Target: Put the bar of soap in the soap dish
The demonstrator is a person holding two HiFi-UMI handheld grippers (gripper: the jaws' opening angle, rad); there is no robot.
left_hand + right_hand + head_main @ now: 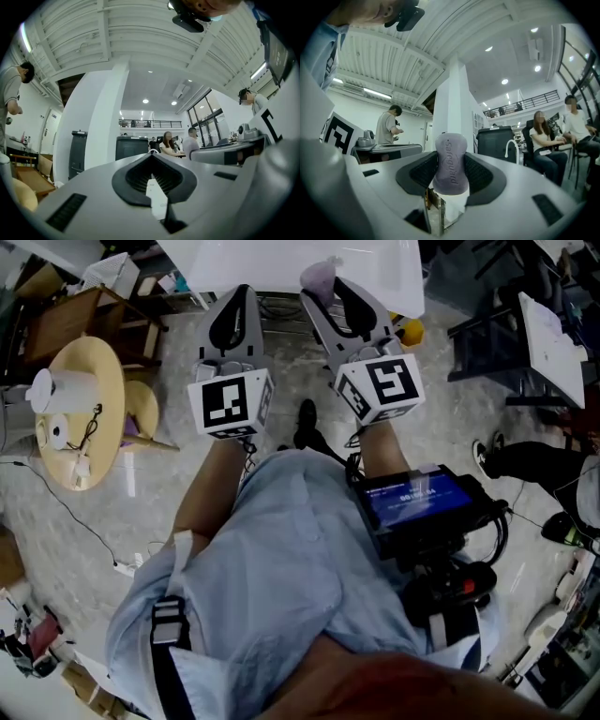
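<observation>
A purple bar of soap [450, 168] stands upright between the black pads of my right gripper [450, 158], which is shut on it. In the head view the soap [319, 277] shows as a pale purple lump at the tip of the right gripper [328, 289], held just before the edge of a white table [281, 263]. My left gripper [239, 294] is held beside it, a little to the left. Its jaws [152, 176] are together with nothing between them. No soap dish shows in any view.
A round yellow table [98, 427] with white items stands at the left. A yellow object [410, 332] lies on the floor near the white table. Dark furniture [525, 343] and another person's shoe [486, 457] are at the right. Seated people [543, 140] show in the distance.
</observation>
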